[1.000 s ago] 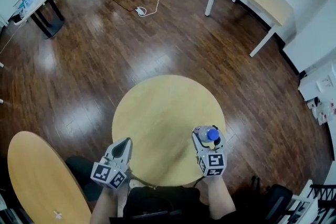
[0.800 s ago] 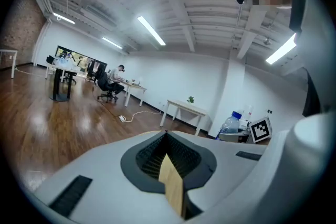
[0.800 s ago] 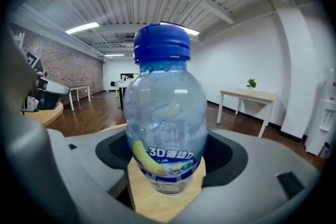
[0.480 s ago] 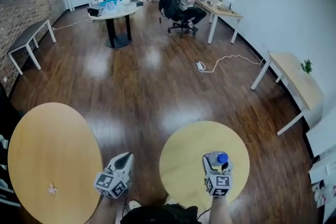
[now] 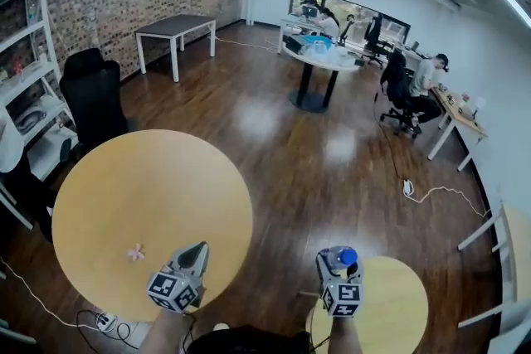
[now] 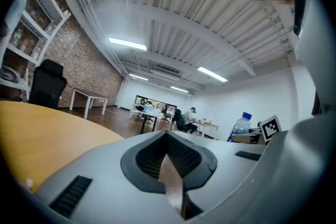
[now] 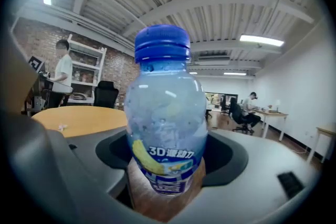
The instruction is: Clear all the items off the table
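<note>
**Water bottle held upright in the right tongs, between two round benches**

Seen from the head view, a person stood on a dark wooden floor (image 5: 315,153) in an open office, holding a pair of tongs in each hand.

The right tongs (image 5: 335,258) gripped a clear plastic water bottle (image 5: 342,258) with a blue cap. In the right gripper view, the bottle (image 7: 167,128) stood upright between the two jaws. They pressed on its lower body at the blue and yellow label, and the cap rose well above them. The bottle was held in the air, touching no bench. From above, it appeared at the left rim of a small round wooden bench (image 5: 390,303).

The left tongs (image 5: 197,249) were closed and empty. In the left gripper view, the jaws (image 6: 170,165) met with nothing between them, and the bottle (image 6: 242,123) showed off to the right.

From above, the left tongs appeared at the near edge of a large round wooden bench (image 5: 124,195). A small pale scrap (image 5: 135,251) lay on that bench, just beside the left tongs and well apart from the bottle. What the scrap was could not be made out.

A black chair (image 5: 93,95) stood beyond the large bench. People sat at desks at the far end of the room.
</note>
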{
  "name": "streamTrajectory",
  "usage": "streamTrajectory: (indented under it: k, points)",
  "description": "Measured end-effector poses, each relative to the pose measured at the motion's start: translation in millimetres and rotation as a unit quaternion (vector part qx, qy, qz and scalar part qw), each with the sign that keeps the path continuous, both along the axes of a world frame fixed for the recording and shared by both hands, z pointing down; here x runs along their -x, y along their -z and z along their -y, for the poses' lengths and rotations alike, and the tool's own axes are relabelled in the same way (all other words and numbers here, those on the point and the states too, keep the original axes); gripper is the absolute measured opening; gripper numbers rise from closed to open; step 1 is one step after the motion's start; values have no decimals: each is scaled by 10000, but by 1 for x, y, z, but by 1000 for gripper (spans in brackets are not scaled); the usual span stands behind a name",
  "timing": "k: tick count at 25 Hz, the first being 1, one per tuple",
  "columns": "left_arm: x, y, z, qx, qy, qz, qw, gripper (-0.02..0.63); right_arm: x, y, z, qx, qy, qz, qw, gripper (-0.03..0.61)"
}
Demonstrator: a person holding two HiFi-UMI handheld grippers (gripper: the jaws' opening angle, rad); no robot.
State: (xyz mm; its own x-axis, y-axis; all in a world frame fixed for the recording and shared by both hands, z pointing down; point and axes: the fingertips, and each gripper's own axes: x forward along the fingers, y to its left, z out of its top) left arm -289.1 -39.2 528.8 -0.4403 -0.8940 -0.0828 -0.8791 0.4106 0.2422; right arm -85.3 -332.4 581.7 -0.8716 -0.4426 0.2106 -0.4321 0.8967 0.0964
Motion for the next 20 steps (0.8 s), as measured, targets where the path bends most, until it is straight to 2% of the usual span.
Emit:
streamTrajectory:
  k: [4,7,12,17,20]
  points:
    - [38,3,-93,4,920,71,9957,-9,91,-3,-59,14,891,22,9960,379]
    - [53,3,-169,36,1737,143,9847,-9,159,-7,-111,30,1634,52,9865,379]
    - [52,7,-270,55,3132,190,9495,-9,251,-16,-193,98,2918,-10,9564,379]
    - [41,4,-333,36,3996,147,9166,-9,310,-28,-268,149,3814,-183,9241,379]
    - [26,5,-365,14,4561,136,8898,-9,338,-26,-309,92,4357,-226,8997,379]
